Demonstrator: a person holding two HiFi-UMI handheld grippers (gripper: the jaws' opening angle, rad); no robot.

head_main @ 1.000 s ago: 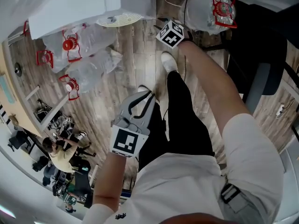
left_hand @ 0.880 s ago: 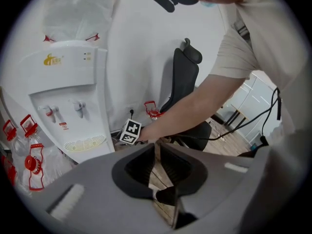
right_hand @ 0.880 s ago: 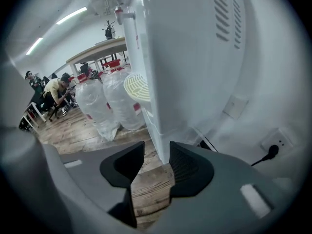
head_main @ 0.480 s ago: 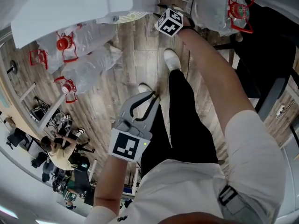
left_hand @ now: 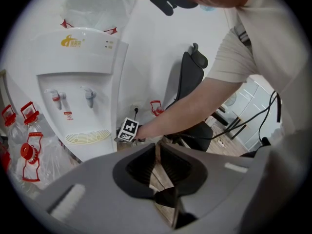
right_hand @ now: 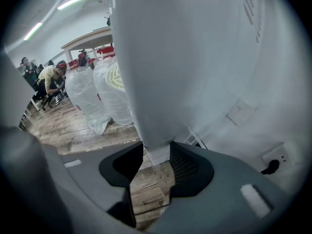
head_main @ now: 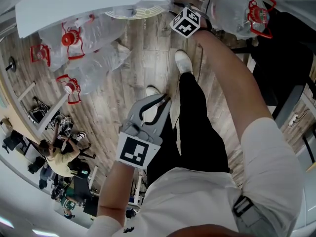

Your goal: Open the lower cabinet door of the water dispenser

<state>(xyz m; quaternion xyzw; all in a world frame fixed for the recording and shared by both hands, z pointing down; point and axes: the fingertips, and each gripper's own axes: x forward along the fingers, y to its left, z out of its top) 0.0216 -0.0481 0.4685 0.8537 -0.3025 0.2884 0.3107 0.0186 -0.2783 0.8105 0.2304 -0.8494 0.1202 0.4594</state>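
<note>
The white water dispenser (left_hand: 83,77) stands by the wall with a jug on top; its drip tray (head_main: 134,11) shows from above. My right gripper (right_hand: 156,162) is low at the dispenser's right front corner, its marker cube (head_main: 186,22) beside the tray. Its jaws stand wide, with the white front edge of the lower cabinet (right_hand: 157,145) between them and a gap on the left side. Whether the door is ajar I cannot tell. My left gripper (head_main: 162,99) hangs shut and empty over the floor by the person's leg.
Several empty water jugs with red handles (head_main: 84,48) lie on the wooden floor left of the dispenser, and another jug (head_main: 237,9) is at its right. A black office chair (head_main: 276,58) stands to the right. A wall socket (right_hand: 270,165) sits behind the dispenser. People sit far off (head_main: 59,154).
My right gripper has sunk a little at the dispenser's corner and then stayed put. The left gripper dropped slightly. The head view has shifted.
</note>
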